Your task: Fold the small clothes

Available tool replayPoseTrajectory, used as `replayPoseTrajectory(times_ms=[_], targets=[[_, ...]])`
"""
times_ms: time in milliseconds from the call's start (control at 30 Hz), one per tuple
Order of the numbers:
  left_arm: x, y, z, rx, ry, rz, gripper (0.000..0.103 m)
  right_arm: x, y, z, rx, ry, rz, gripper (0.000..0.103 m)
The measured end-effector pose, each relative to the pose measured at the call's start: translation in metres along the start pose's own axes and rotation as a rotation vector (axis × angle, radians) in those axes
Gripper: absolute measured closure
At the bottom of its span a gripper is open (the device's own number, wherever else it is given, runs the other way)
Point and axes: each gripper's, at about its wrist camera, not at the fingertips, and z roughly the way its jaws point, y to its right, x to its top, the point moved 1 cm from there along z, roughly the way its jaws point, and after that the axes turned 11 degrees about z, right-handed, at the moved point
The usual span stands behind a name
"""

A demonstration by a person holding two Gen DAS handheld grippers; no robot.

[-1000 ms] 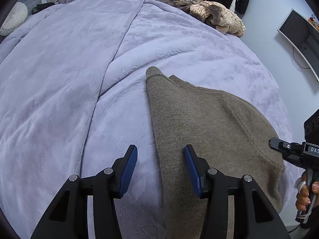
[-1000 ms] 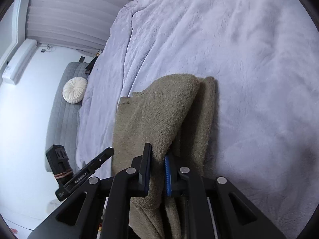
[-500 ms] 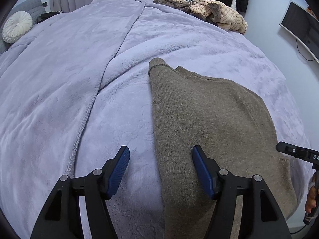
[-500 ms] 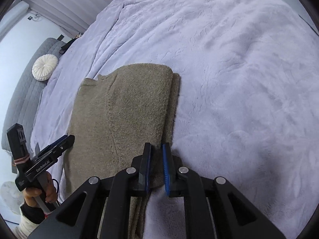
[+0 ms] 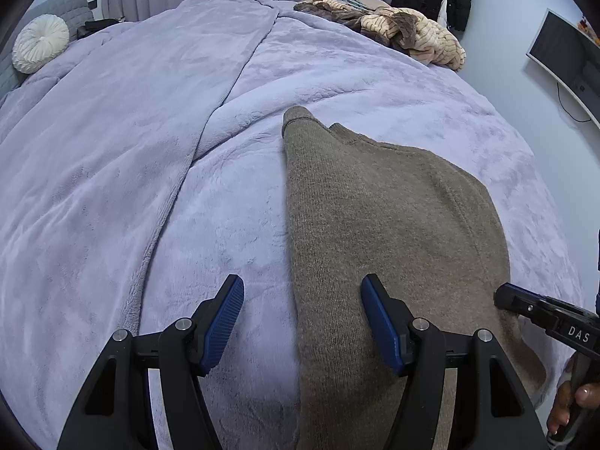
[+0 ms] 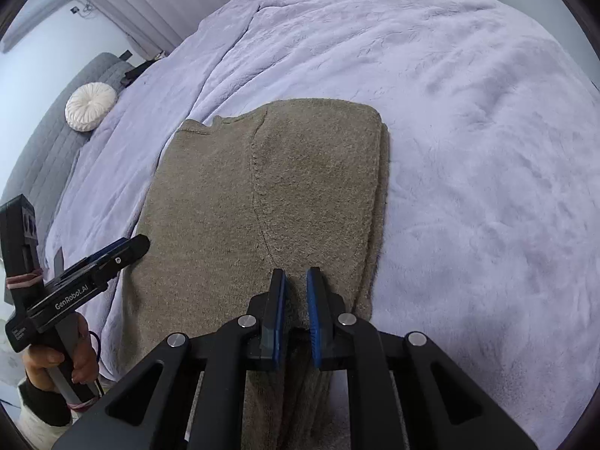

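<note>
olive-brown knitted sweater (image 5: 393,232), soft and floppy, lying part-folded on lilac plush bedspread (image 5: 150,150). left gripper (image 5: 302,322) spread wide over its folded edge; right gripper (image 6: 296,300) nearly closed, seemingly nothing pinched. best taken at hem corners.

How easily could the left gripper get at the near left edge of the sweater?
Probably easily: the left gripper is open, its jaws either side of the sweater edge, nothing between.
</note>
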Motion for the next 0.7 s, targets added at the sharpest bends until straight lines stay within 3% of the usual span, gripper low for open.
replayPoseTrajectory(times_ms=[300,400,567,700], targets=[[-0.014,0.01,-0.012,0.019,0.007,0.033,0.036,-0.014,0.006,-0.004,0.008,0.046,-0.006,0.09],[-0.02,0.011,-0.009,0.053,0.006,0.042,0.026,-0.019,0.009,-0.002,0.027,0.063,0.007,0.09],[-0.025,0.004,-0.013,0.009,-0.003,-0.011,0.026,-0.024,0.015,-0.007,0.057,0.079,0.032,0.09],[-0.025,0.006,-0.017,0.016,-0.012,0.007,0.026,-0.023,0.018,-0.011,0.066,0.063,0.044,0.09]])
